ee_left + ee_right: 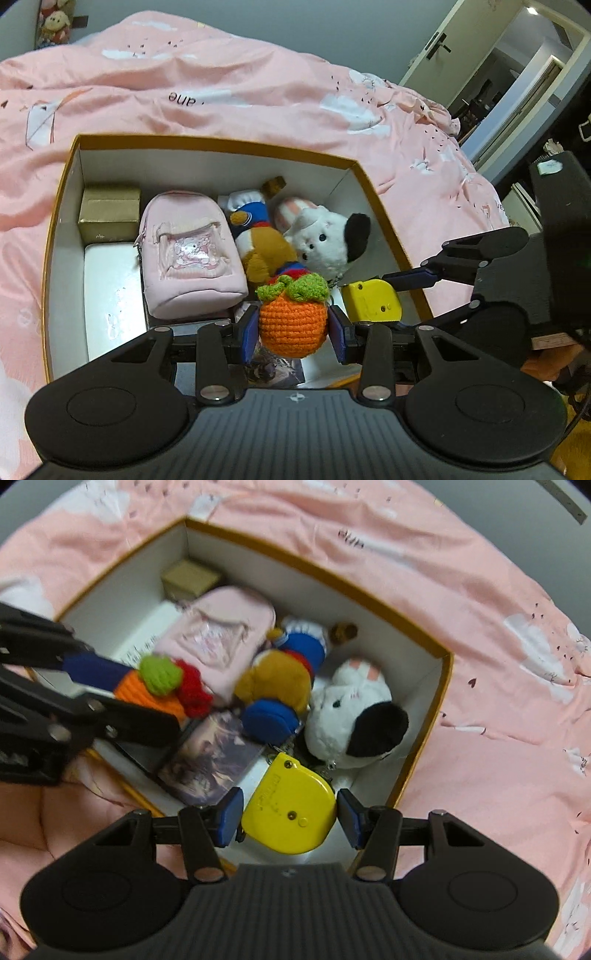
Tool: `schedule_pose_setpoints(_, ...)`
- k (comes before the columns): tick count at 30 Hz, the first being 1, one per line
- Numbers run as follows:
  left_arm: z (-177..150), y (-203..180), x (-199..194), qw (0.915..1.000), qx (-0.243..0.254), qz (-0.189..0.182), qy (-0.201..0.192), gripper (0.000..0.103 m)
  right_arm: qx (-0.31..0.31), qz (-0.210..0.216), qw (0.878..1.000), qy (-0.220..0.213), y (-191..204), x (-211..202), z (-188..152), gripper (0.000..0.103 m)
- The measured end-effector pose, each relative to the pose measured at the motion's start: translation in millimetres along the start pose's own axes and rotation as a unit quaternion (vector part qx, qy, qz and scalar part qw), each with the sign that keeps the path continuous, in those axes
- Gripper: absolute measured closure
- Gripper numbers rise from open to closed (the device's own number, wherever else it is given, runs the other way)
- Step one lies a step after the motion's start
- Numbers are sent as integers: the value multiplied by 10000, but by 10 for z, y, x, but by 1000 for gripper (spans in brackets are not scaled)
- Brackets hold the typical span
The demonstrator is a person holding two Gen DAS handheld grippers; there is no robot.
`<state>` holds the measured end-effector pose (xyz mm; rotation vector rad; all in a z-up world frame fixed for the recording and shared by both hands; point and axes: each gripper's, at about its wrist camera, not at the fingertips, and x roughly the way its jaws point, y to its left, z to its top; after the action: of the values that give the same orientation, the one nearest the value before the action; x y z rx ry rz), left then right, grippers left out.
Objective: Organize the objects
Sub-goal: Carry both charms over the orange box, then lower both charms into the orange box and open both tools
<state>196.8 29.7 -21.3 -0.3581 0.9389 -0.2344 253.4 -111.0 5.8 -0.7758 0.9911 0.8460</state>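
One crocheted carrot [293, 325], leafy end toward box [373, 195].

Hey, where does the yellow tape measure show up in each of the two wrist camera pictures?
Left wrist view: yellow tape measure right of centre, held by the right gripper reaching in from the right.
Right wrist view: bottom centre, between that gripper's own fingers.
Shared landmark: the black-eared white plush beside it.
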Motion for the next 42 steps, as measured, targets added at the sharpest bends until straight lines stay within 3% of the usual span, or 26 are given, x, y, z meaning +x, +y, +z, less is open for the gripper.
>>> schedule_pose_setpoints(7, 55, 111, 125, 9994, -125, -233, 229, 58, -27, 187, 9985, 509, -46, 243, 101, 46)
schedule_pose_setpoints(13, 73, 197, 217, 9974, -342, -460, 437, 58, 176, 625, 9942, 862, -143, 372, 194, 45)
schedule_pose_setpoints(25, 105, 180, 363, 9933, -517, -676, 787, 58, -42, 246, 9953, 932, -87, 323, 194, 45)
schedule_pose_setpoints(30, 143, 147, 436, 9913, -584, -657, 975, 58, -64, 126, 9972, 739, -145, 189, 141, 46)
schedule_pose_setpoints(37, 229, -26, 652, 9882, -540, -485, 1346, 58, -153, -350, 9991, -159, -168, -286, -54, 46)
schedule_pose_setpoints(42, 239, -153, 861, 9869, -421, -309, 1529, 58, -95, -614, 9970, -461, -198, -423, -196, 46)
